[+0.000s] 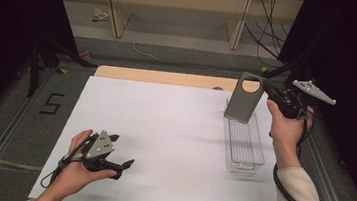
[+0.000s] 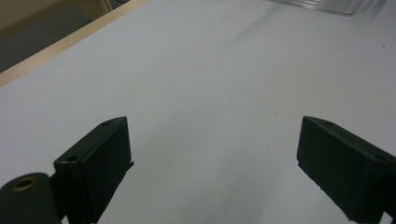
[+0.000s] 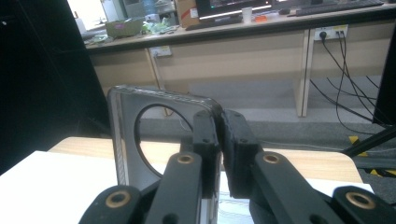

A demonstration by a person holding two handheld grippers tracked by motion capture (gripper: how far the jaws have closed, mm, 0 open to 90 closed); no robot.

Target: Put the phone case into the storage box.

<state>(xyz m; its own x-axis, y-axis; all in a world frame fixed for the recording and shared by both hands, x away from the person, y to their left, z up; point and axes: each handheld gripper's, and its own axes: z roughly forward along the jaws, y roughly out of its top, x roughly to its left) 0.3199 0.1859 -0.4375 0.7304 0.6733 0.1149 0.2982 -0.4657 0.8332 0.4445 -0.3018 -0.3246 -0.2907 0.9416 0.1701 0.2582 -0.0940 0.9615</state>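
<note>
My right gripper (image 1: 267, 91) is shut on the edge of a flat grey lid (image 1: 245, 98) with a round hole near its top. It holds the lid upright and tilted above the far end of a clear plastic box (image 1: 244, 140) at the right of the white table. In the right gripper view the lid (image 3: 140, 140) stands pinched between the two black fingers (image 3: 205, 135). My left gripper (image 1: 122, 151) rests low over the near left of the table, open with nothing between its fingers (image 2: 100, 154).
The white table (image 1: 163, 129) has a wooden strip (image 1: 159, 77) along its far edge. Metal rails (image 1: 7, 128) run along both sides. Beyond the table stand wooden shelf legs (image 1: 116, 8) and trailing cables (image 1: 269, 34). Black curtains flank the scene.
</note>
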